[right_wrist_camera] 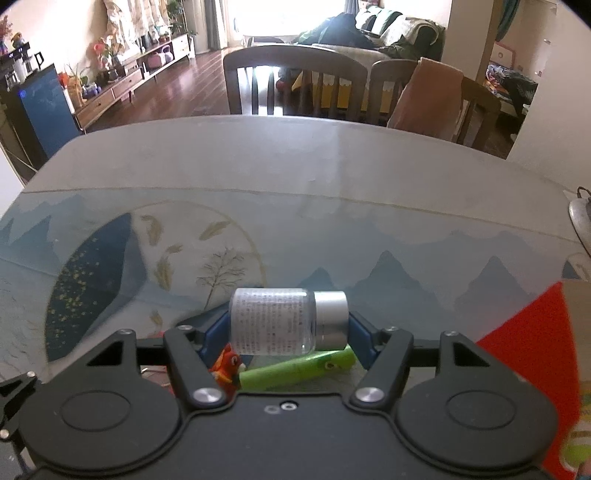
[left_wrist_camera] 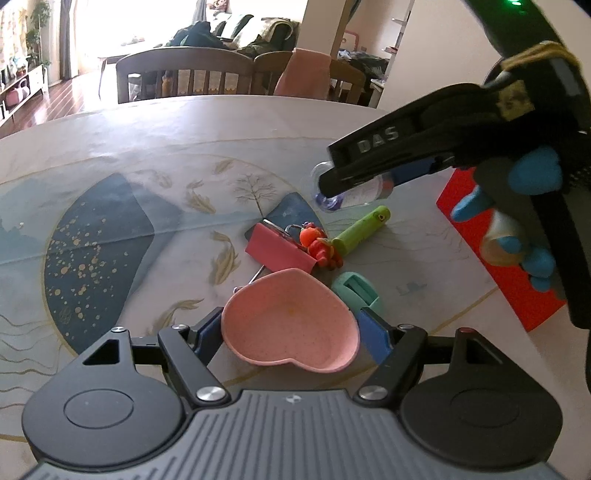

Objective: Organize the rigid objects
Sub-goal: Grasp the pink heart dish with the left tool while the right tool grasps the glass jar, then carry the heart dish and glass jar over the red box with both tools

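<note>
So the left gripper point(left_wrist_camera: 290, 332) had clamped the pink heart dish point(left_wrist_camera: 291, 325) at 6 o'clock on the table point(left_wrist_camera: 147, 125) while the right gripper point(right_wrist_camera: 290, 328) squeezed a clear bottle point(right_wrist_camera: 273, 319) endwise, lifted over the green tube point(right_wrist_camera: 295, 369).

Wooden chairs point(right_wrist_camera: 295, 79) behind the tabletop point(right_wrist_camera: 295, 173), a pink cloth point(right_wrist_camera: 428, 99) draped over one; beyond, a cluttered sofa point(right_wrist_camera: 391, 33) and a low sideboard point(right_wrist_camera: 122, 86) along the wall.

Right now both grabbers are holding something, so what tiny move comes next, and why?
Probably lift the right gripper a little: its fingers clamp the clear bottle just above the green tube and orange toy. The left gripper holds the pink heart dish.
</note>
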Motion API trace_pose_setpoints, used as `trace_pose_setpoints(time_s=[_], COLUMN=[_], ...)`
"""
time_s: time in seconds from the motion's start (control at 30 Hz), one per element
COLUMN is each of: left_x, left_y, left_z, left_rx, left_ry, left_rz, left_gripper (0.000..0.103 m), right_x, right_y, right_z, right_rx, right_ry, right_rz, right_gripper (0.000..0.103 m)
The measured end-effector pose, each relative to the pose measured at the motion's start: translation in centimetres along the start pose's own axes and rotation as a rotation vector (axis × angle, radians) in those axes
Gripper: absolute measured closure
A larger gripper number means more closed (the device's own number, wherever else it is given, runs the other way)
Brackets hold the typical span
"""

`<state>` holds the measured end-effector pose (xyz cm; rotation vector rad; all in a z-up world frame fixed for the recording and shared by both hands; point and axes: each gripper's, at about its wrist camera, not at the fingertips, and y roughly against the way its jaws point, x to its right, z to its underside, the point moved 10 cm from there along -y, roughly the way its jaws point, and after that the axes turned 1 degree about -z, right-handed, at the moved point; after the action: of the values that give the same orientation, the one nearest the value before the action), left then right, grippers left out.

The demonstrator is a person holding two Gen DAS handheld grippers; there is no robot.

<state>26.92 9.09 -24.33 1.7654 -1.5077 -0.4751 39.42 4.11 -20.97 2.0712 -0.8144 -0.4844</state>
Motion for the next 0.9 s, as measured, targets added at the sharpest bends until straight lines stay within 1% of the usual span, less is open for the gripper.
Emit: trace_pose_setpoints(time_s=[0.47,0.6,0.77,0.9], left_x=[0.8,1.9,3.6,5.6], left_y=[3.8,5.4,7.3,8.5], left_z=[-0.7,-1.3,-2.4,-3.4], left_rx=[0.026,0.023,0.037,0.047], left_ry=[0.029,0.032,0.030,0.025], left_rz=[-0.003,0.008,0.028,0.053], left_gripper=[0.026,0.026,0.026,0.026], right_x=[0.9,1.9,3.3,4.7], right_y=[8.3,10.6,13.2,15.1], right_z=[2.0,2.6,3.5,4.3], right_rx=[0.054,0.074,0.103,0.125], right_ry=[-0.057,-0.083,-0.109,-0.123], right_rz=[-0.072,-0.084,-0.083,-0.082], right_gripper=[0.036,0.036,0.036,0.036])
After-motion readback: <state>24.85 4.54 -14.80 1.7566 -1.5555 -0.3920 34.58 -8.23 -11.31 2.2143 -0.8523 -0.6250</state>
